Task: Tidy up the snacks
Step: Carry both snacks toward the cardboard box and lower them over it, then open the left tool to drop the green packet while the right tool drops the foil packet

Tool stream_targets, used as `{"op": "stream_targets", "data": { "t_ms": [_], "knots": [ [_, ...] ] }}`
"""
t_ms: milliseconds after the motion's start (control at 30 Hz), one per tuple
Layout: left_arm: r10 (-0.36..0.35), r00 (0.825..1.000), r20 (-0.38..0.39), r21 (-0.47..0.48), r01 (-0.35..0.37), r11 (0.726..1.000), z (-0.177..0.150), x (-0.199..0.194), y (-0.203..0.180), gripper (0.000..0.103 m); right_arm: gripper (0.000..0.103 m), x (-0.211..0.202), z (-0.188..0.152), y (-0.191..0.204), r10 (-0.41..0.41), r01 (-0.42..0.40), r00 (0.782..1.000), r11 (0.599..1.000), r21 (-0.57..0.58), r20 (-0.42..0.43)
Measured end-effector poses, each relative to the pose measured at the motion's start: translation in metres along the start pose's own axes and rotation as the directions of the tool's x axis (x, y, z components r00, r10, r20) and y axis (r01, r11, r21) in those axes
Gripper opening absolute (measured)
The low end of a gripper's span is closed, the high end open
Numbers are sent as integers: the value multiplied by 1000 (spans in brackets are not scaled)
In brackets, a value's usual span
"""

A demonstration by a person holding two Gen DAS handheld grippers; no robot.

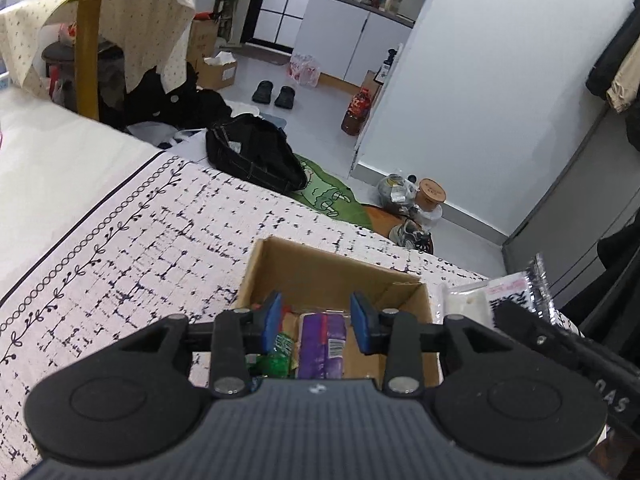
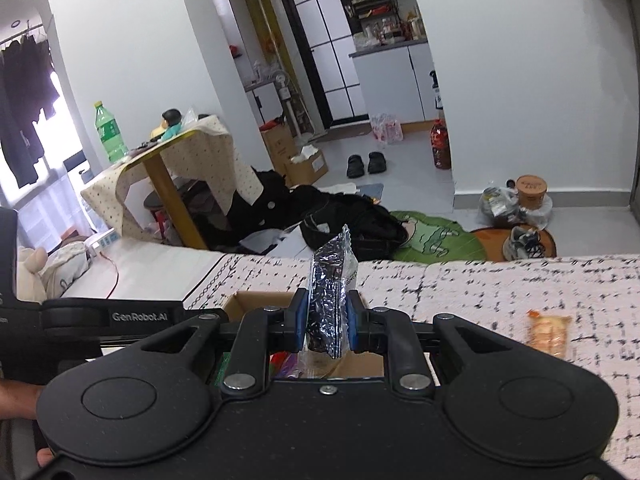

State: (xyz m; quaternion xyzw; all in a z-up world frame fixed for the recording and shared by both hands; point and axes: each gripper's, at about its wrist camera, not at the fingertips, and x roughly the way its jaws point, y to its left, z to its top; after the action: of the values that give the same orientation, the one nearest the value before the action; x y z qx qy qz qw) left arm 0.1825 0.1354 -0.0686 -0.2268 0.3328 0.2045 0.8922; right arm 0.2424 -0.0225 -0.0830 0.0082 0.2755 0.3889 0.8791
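Observation:
A cardboard box (image 1: 320, 268) sits on the patterned bedspread and holds a purple snack pack (image 1: 323, 344) and a green packet (image 1: 280, 350). My left gripper (image 1: 318, 322) is open and empty, hovering over the box. My right gripper (image 2: 323, 322) is shut on a silvery foil snack packet (image 2: 330, 280), held upright above the box (image 2: 256, 300). That packet also shows at the right of the left wrist view (image 1: 508, 292). An orange snack pack (image 2: 548, 332) lies on the bedspread to the right.
The bedspread (image 1: 140, 248) ends at the bed's far edge. Beyond it lie a black bag (image 1: 252, 156), a green mat (image 2: 432, 240) and shoes on the floor. A covered side table (image 2: 180, 152) with a green bottle stands at the left.

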Motion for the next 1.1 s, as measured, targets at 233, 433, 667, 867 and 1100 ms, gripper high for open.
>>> {"op": "stream_targets", "data": {
  "t_ms": [233,433,667,867,1100],
  "knots": [
    [13,1000,-16,-18,-13,1000,-3,-4,14,43,37,15,3,8,12,-12,1000,1000,6,-7],
    [9,1000,-10,-21,-9,1000,-6,-11,20,52,39,9,-2,4,-8,9,1000,999,43,-28],
    [20,999,-31,-20,-20,1000,-12,-16,20,72,49,-11,-9,-7,-54,57,997,995,77,-47],
    [31,999,-37,-32,-32,999,-15,-24,17,77,57,-34,-9,-16,-98,104,993,991,89,-72],
    [32,999,-28,5,-32,999,-20,-38,2,81,62,-60,-8,-38,-170,179,982,977,116,-78]
  ]
}}
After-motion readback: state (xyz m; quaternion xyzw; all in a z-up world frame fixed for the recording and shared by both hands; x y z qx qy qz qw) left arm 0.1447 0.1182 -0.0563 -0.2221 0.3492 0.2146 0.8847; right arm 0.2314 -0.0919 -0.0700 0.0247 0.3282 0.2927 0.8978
